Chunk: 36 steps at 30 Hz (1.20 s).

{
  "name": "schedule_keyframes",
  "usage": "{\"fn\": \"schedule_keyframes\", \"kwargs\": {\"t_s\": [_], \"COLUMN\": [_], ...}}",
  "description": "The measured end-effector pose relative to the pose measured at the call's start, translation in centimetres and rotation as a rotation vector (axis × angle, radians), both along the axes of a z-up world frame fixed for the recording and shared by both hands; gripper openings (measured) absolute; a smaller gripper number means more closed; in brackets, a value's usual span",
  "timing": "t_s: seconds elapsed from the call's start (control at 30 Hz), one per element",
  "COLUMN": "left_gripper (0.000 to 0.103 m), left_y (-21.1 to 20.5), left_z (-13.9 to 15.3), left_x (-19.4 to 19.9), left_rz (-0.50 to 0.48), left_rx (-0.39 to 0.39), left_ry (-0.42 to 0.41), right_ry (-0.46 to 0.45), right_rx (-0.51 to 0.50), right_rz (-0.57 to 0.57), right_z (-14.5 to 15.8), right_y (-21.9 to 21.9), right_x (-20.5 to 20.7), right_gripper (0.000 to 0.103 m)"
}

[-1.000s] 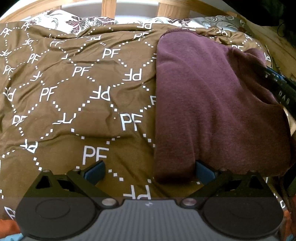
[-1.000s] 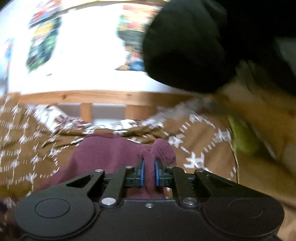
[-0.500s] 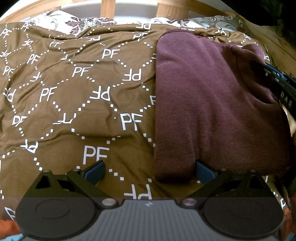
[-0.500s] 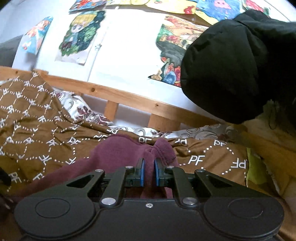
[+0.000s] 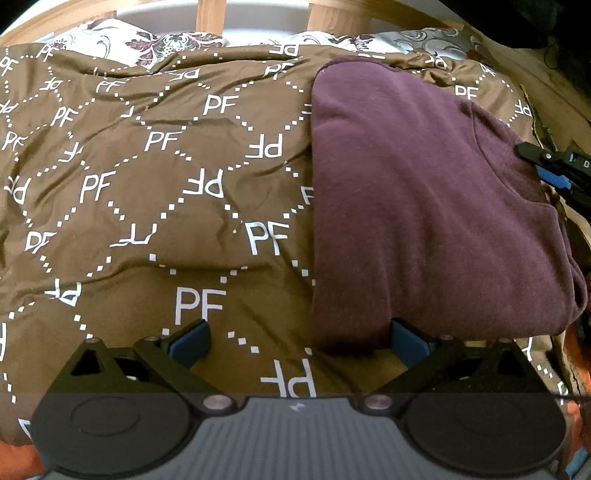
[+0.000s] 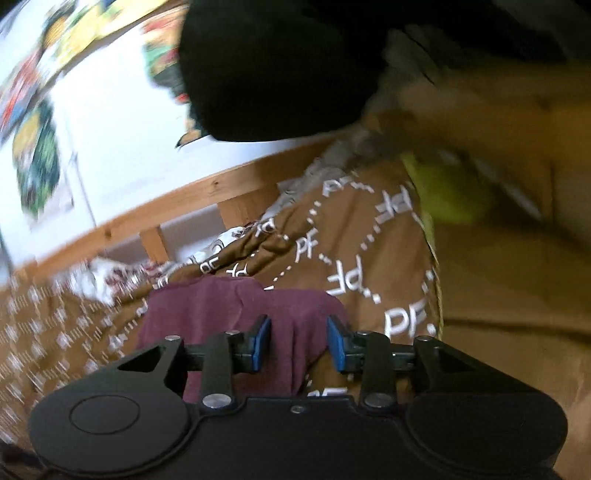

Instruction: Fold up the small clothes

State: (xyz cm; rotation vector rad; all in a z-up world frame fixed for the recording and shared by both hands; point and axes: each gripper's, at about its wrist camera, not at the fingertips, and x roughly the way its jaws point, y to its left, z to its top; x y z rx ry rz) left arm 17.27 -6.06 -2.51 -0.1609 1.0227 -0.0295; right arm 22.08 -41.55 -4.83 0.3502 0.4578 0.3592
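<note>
A maroon garment [image 5: 424,199] lies folded on the brown quilt [image 5: 155,206], at the right of the left wrist view. My left gripper [image 5: 295,341] is open wide, low over the quilt, its right finger under the garment's near edge. My right gripper [image 6: 298,343] is open, its blue pads either side of a fold of the maroon garment [image 6: 236,306] without pinching it. The right gripper also shows in the left wrist view [image 5: 554,170] at the garment's right edge.
A wooden headboard [image 5: 210,14] and patterned pillows [image 5: 122,44] lie at the far end of the bed. A black jacket [image 6: 280,62] hangs above the bed at the right. Posters hang on the white wall [image 6: 110,122]. Something yellow-green [image 6: 443,192] lies beside the quilt.
My right gripper opened and let go of the maroon garment's edge; the lifted flap now lies flat. The right view tilted and blurred. My left gripper has not moved.
</note>
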Motion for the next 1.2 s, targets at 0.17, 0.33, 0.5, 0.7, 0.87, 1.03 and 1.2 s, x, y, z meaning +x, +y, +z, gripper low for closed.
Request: {"fn": "schedule_keyframes", "kwargs": {"t_s": [0.17, 0.33, 0.5, 0.7, 0.87, 1.03, 1.2], "left_gripper": [0.103, 0.103, 0.102, 0.102, 0.102, 0.099, 0.082], "left_y": [-0.1, 0.0, 0.8, 0.9, -0.5, -1.7, 0.1], "left_z": [0.1, 0.2, 1.0, 3.3, 3.4, 2.0, 0.4], "left_x": [0.0, -0.1, -0.8, -1.5, 0.9, 2.8, 3.4], "left_rz": [-0.008, -0.01, 0.012, 0.001, -0.024, -0.001, 0.058], "left_rx": [0.019, 0.02, -0.051, -0.166, -0.213, -0.15, -0.216], "left_ry": [0.0, 0.005, -0.026, -0.198, -0.197, -0.137, -0.071], "right_ry": [0.1, 0.128, 0.056, -0.067, -0.027, 0.007, 0.054], "right_rx": [0.091, 0.097, 0.031, -0.096, -0.126, -0.105, -0.037], "right_rz": [0.039, 0.058, 0.029, 0.095, 0.073, 0.052, 0.049], "right_z": [-0.6, -1.0, -1.1, 0.0, -0.9, -1.0, -1.5], "right_y": [-1.0, -0.3, 1.4, 3.9, 3.8, 2.7, 1.7], "right_x": [0.4, 1.0, 1.2, 0.5, 1.0, 1.1, 1.3], "right_gripper": [0.029, 0.026, 0.011, 0.01, 0.011, 0.02, 0.04]}}
